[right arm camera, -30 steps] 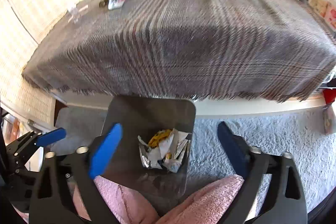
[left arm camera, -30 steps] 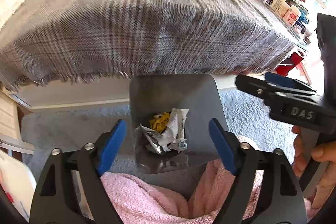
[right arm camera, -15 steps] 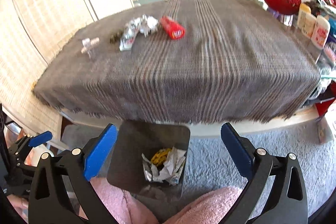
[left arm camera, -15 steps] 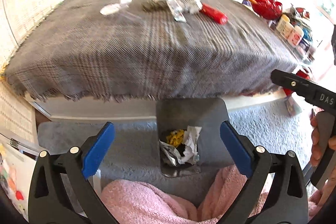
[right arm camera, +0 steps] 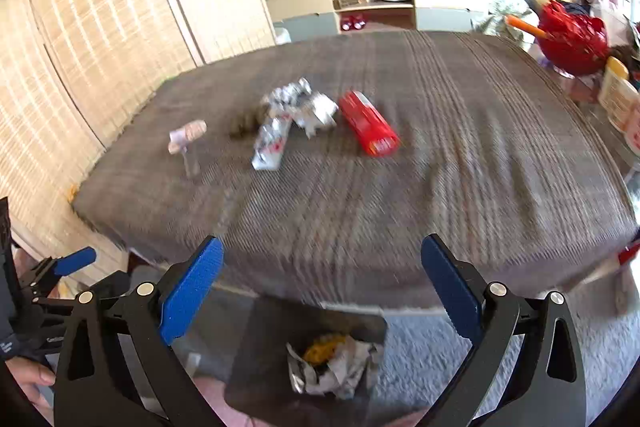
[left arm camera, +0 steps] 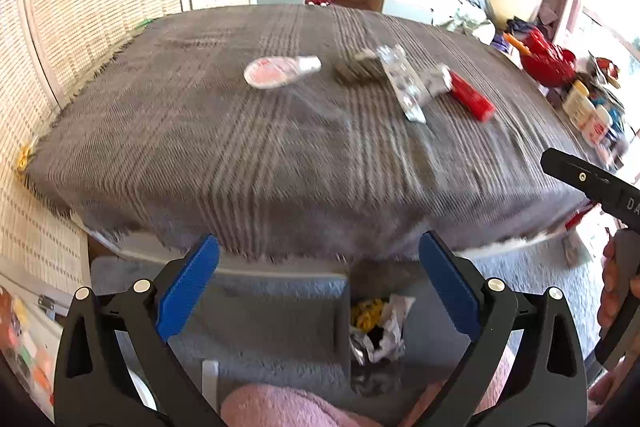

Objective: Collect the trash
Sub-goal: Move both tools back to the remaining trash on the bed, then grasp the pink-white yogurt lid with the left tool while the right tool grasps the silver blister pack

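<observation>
The left claw [left arm camera: 318,285] stands wide apart with nothing between its blue pads [left arm camera: 188,289]; its jaws have just been opening. The right claw [right arm camera: 322,285] is also spread apart and empty. Just below and beyond both claws sits a grey bin [right arm camera: 308,355] on the carpet [left arm camera: 260,319], holding crumpled wrappers [right arm camera: 336,363], silver, white and yellow. A pink sleeve [left arm camera: 288,407] lies nearer than the bin, at the bottom edge.

Ahead of the claws rises the desk [left arm camera: 240,167], covered by a grey checked cloth whose fringe hangs over the near edge, right above the bin. Far across it, well apart from either claw, the remaining trash lies in a loose row: a clear plastic cup [left arm camera: 280,71] to the left, a dark clump [left arm camera: 356,65] beside it, silver foil wrappers [left arm camera: 406,83] next, and a red tube [left arm camera: 472,99] at the right, touching or nearly touching the foil; blur hides which.

Off to the right of the left claw, a hand [left arm camera: 616,291] holds the other gripper's handle.
</observation>
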Demonstrator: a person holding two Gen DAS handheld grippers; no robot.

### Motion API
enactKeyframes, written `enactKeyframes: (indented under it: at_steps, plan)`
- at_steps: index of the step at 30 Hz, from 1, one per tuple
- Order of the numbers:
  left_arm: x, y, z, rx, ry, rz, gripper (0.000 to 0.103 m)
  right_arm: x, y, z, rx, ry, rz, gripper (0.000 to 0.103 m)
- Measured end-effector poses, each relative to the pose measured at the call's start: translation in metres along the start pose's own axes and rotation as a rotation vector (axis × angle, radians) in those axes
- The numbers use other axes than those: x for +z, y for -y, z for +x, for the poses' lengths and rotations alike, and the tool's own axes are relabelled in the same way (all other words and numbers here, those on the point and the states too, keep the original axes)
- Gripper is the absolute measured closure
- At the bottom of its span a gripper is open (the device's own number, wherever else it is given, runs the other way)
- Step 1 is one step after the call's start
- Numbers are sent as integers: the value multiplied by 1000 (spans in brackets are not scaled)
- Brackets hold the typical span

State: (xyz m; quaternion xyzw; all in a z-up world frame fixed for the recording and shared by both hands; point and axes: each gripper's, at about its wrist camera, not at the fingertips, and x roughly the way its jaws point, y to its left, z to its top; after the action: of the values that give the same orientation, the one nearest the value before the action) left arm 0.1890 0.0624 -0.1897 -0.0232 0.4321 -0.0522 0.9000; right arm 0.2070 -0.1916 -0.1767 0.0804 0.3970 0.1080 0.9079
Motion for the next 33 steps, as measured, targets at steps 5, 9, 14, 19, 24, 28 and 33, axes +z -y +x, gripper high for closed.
enactKeyframes:
  at_steps: [5,9,14,19,24,28,33]
  plan:
    - [32,-11,15,18,20,-21,8,26,-13,25,28,0,-18,11]
    - [53,-16,29,23,33,-24,8,43,-18,51,62,-12,-4,29]
    - [77,-22,46,31,52,-40,10,53,-29,85,97,-51,-16,59]
    - [107,-25,65,35,72,-63,19,56,-40,108,115,-62,-34,59]
    - [126,-18,89,51,58,-58,21,58,-44,122,102,-70,-56,62]
    - [129,-20,114,71,18,-66,31,59,-45,131,98,-75,-67,67]
    - [120,-21,136,69,-23,-62,46,55,-49,139,80,-82,-96,74]
